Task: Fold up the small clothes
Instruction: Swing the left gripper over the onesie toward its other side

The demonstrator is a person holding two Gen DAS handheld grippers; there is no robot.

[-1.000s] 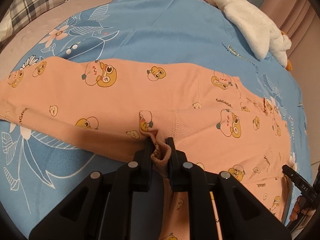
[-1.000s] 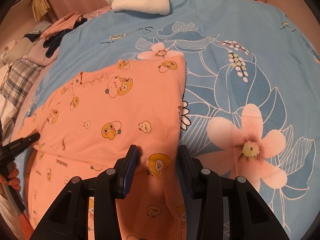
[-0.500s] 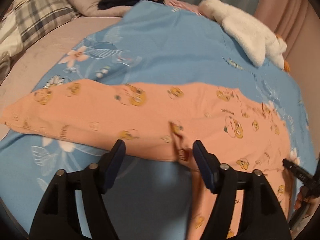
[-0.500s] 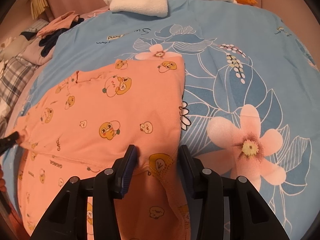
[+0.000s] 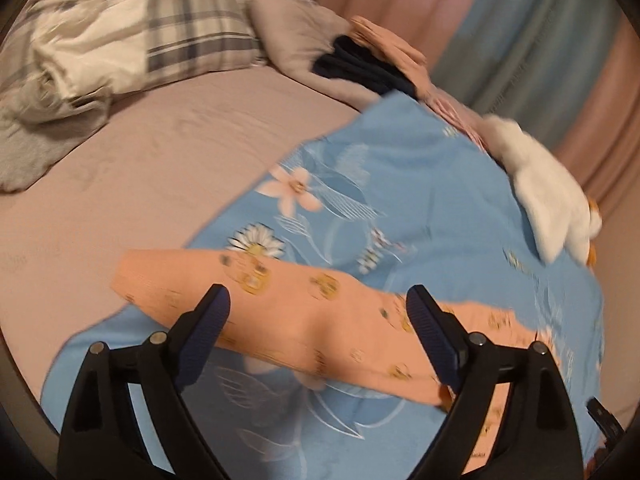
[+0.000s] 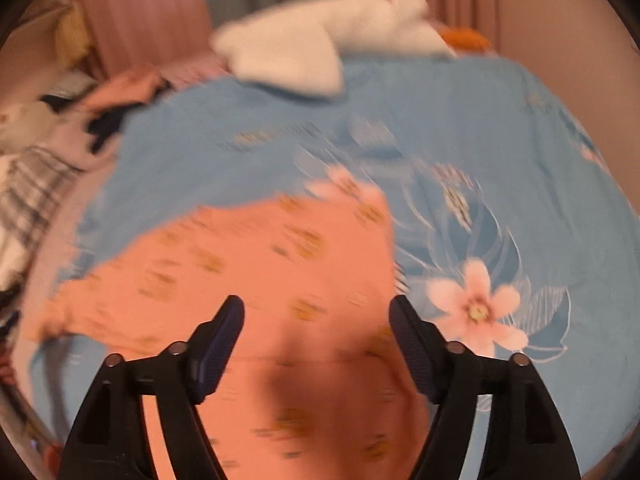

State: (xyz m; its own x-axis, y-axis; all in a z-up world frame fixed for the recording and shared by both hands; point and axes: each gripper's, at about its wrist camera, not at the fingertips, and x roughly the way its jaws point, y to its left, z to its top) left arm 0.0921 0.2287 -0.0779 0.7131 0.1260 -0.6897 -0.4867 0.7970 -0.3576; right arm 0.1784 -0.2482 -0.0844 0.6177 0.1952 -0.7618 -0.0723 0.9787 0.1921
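Our left gripper and right gripper have just been opening, fingers released with nothing between them; the orange garment lies flat on the blue bedspread beyond and beneath our fingers.

Bed under me: mauve sheet, blue floral cover spread over it. Plaid bedding heaped at the head. Pink and grey-blue curtains behind. Warm, dim light.
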